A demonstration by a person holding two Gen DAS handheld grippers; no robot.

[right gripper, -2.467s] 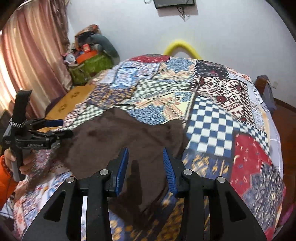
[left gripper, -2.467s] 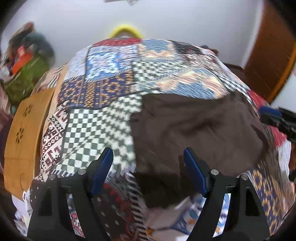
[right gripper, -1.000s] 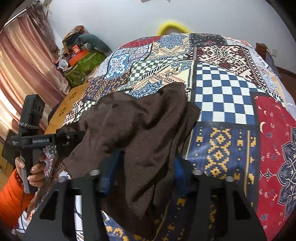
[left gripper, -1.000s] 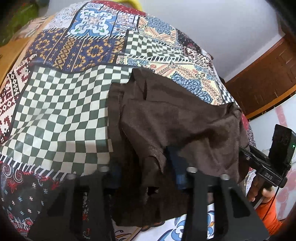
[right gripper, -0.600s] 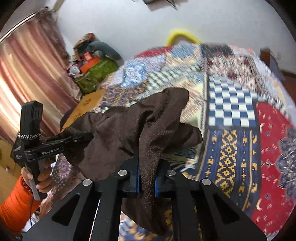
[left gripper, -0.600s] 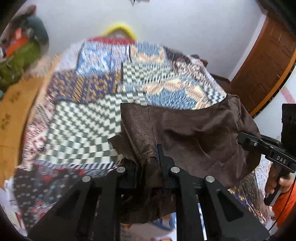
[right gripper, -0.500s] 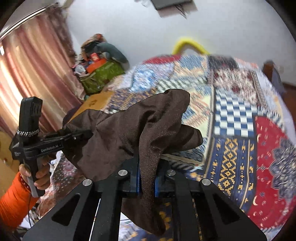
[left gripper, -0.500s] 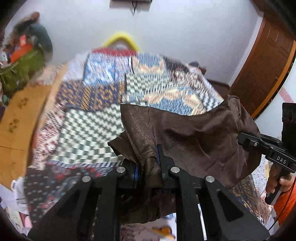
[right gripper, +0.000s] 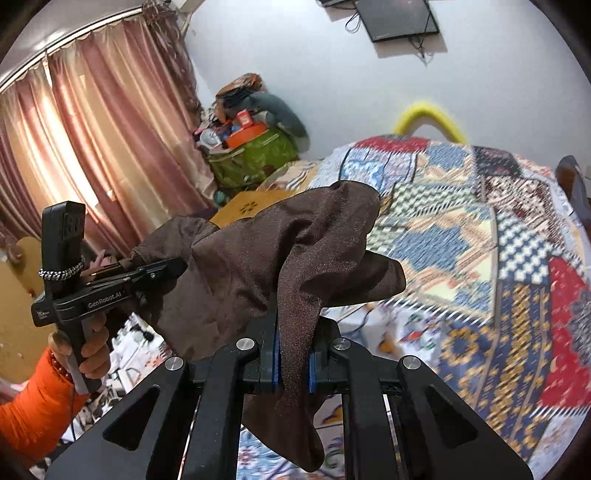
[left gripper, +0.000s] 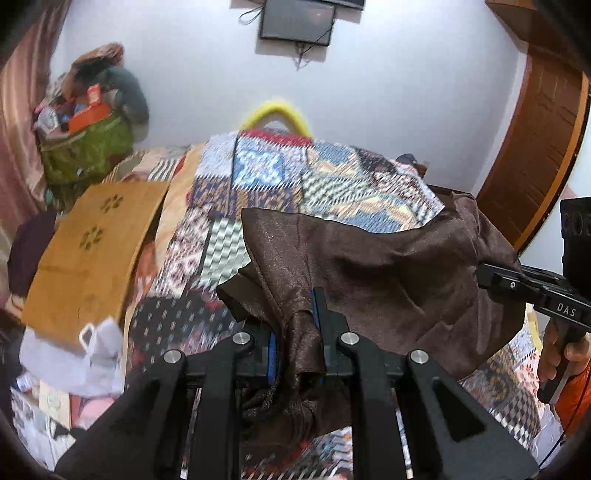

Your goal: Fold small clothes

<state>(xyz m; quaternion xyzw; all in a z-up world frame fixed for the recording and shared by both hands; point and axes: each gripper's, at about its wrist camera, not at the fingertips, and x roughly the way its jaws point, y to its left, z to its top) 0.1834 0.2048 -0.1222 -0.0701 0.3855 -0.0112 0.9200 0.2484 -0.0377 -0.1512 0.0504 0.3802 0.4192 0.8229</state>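
A dark brown garment [left gripper: 388, 273] hangs in the air above the patchwork bedspread [left gripper: 332, 181], stretched between both grippers. My left gripper [left gripper: 297, 332] is shut on one bunched edge of it, blue pads pressing the cloth. In the right wrist view my right gripper [right gripper: 293, 354] is shut on another fold of the brown garment [right gripper: 258, 258], which droops below the jaws. Each view shows the other gripper at the cloth's far side: the right gripper [left gripper: 487, 277] and the left gripper [right gripper: 173, 267], each held by a hand with an orange sleeve.
An orange board [left gripper: 92, 251] leans beside the bed on the left, with a white plastic bag [left gripper: 74, 358] below it. A green bag piled with things [right gripper: 255, 155] stands by pink curtains [right gripper: 92, 147]. A wooden door [left gripper: 535, 147] is at right; a screen [left gripper: 297, 20] hangs on the wall.
Both grippers shut on the brown garment as it lay on the bedspread, then lifted it clear. It now hangs between them, higher than half a second ago, and the views tilted up toward the wall.
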